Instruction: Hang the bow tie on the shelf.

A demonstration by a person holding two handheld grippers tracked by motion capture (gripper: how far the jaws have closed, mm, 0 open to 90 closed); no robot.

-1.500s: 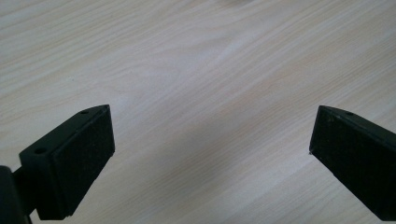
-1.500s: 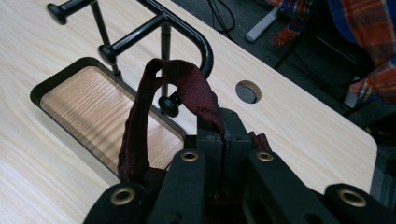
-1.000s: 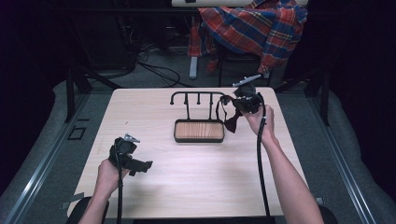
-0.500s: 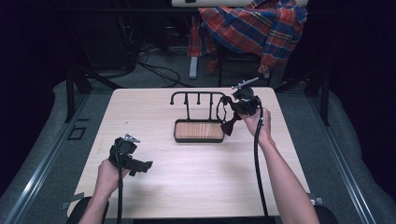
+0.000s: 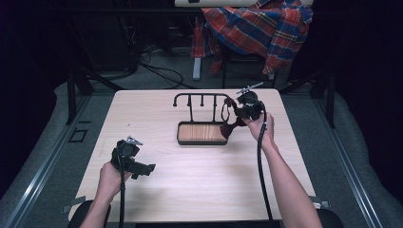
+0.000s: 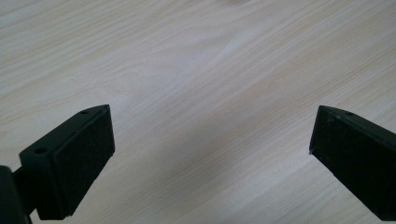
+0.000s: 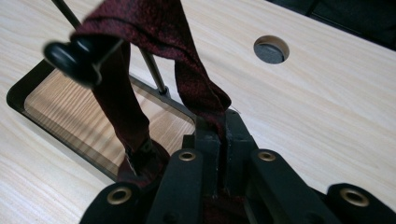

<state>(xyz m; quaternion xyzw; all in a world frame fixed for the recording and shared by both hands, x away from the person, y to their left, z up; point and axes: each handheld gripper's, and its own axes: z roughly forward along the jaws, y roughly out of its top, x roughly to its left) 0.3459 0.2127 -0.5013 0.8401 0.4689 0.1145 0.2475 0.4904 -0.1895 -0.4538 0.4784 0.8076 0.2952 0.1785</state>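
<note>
A dark red tie (image 7: 187,60) is pinched between the closed jaws of the right gripper (image 5: 240,113), which is held by the right hand (image 5: 260,130) over the far right part of the table (image 5: 199,190), just beside the right end of a black rack (image 5: 199,99). In the right gripper view the tie is seen looped over the round black knob (image 7: 70,55) at the end of the rack's bar, with 1 strand running down from the knob into the jaws and the other strand hanging toward the tray (image 7: 60,116) below. In the high view the wider end of the tie (image 5: 227,129) is seen lying at the right edge of the tray (image 5: 202,134), which has a wooden floor and a black rim and forms the base of the rack. A round hole (image 7: 271,49) is cut in the tabletop beyond the rack in the right gripper view. The left gripper (image 5: 142,168) is held by the left hand (image 5: 111,178) low over the near left part of the table, well apart from the rack and the tie. In the left gripper view its 2 jaws are spread wide with nothing between them, and bare pale wood grain (image 6: 210,84) is seen beneath. A plaid cloth (image 5: 256,28) is draped over a chair beyond the far edge of the table.
</note>
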